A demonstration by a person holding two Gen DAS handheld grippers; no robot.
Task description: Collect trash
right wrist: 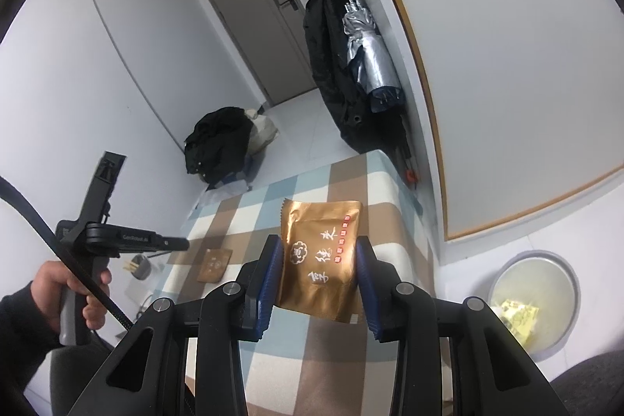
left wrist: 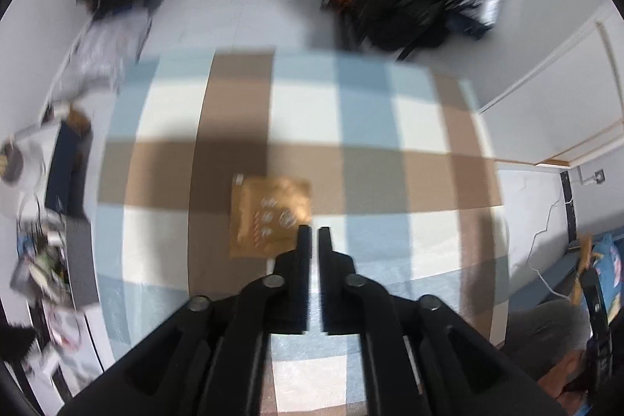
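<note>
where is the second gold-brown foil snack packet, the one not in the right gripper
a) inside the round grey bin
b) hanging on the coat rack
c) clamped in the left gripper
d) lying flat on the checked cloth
d: the second gold-brown foil snack packet lies flat on the blue, brown and white checked cloth, just ahead of the left gripper, whose nearly closed jaws hold nothing.

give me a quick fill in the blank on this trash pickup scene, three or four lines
1. The right tool grips a ____-coloured packet.
2. A second packet lies flat on the ____ cloth.
3. The left tool above it holds ____.
4. The round bin sits on the ____.

Missing words: gold; checked; nothing; floor
</note>
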